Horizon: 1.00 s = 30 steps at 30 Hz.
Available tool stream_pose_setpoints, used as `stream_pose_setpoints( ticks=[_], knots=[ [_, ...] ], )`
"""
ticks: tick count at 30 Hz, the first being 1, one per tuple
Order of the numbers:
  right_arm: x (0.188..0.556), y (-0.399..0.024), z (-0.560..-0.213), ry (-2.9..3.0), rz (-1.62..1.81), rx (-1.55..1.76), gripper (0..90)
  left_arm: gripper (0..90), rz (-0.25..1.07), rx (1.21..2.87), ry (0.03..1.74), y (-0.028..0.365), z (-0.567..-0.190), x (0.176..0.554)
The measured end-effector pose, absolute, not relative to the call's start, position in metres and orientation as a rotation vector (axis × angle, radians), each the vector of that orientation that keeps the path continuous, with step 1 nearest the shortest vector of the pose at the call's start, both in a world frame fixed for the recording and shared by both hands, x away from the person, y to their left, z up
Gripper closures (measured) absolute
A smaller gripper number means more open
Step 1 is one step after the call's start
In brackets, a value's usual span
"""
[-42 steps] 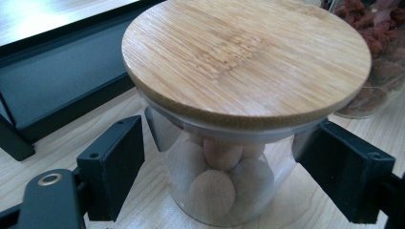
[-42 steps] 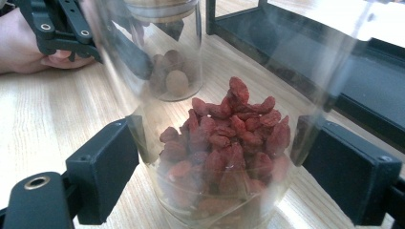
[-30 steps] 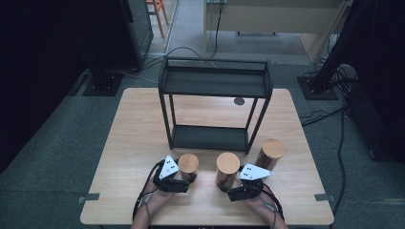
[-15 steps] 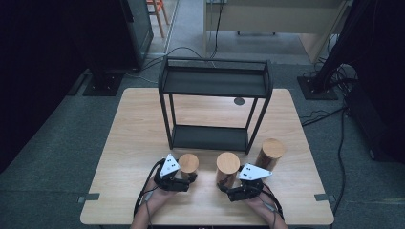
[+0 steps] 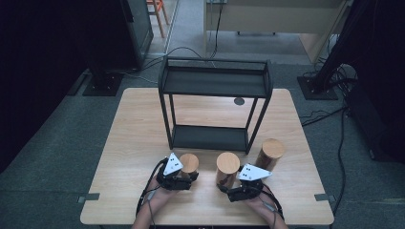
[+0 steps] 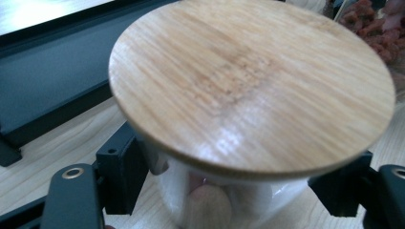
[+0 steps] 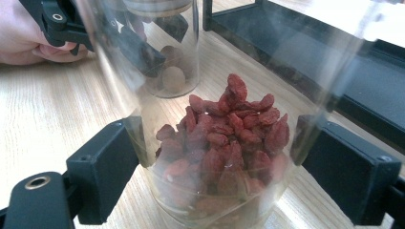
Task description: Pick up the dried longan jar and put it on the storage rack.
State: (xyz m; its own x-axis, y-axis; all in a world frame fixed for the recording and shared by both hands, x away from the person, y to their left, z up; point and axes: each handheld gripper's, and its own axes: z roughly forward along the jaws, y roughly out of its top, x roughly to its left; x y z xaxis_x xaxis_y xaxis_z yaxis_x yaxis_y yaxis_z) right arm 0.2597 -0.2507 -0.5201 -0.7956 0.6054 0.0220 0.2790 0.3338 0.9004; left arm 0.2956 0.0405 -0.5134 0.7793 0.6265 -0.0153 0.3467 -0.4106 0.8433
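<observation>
We see the table (image 5: 143, 143) with the black rack (image 5: 215, 109) at centre frame and three wood-lidded glass jars in a row across the lower middle, just in front of the rack.

The middle jar (image 5: 227, 168), with red dried berries (image 7: 224, 138) in it, sits between the jaws of the right gripper (image 5: 236, 191); the pads lie against the glass on both sides, so we judge it gripped. The short jar (image 5: 189, 163), lower left of centre, sits between the jaws of the left gripper (image 5: 184, 180), which are closed up to its wall below the lid (image 6: 253, 86).

We judge the work to be shelving the jars. We should hold each one on the glass below its lid, lift straight, keep it upright, and clear the rack's frame before setting down.

The third jar (image 5: 270, 152) stands free at lower right.

We can read no label or writing anywhere.
</observation>
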Motion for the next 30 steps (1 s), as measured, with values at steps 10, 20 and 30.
stream_pose_setpoints(
  ticks=[10, 20, 30],
  knots=[
    [0.26, -0.251, -0.52, 2.289, 1.452, 0.786, 13.3, 26.3, 0.401, 2.062, 0.755, 0.035, -0.509, 0.297],
    [0.26, -0.252, -0.52, 2.295, 1.473, 0.792, 13.2, 26.4, 0.407, 2.034, 0.775, 0.035, -0.501, 0.303],
    [0.26, -0.252, -0.52, 2.296, 1.471, 0.79, 13.2, 26.3, 0.43, 2.019, 0.811, 0.034, -0.495, 0.312]
  ],
)
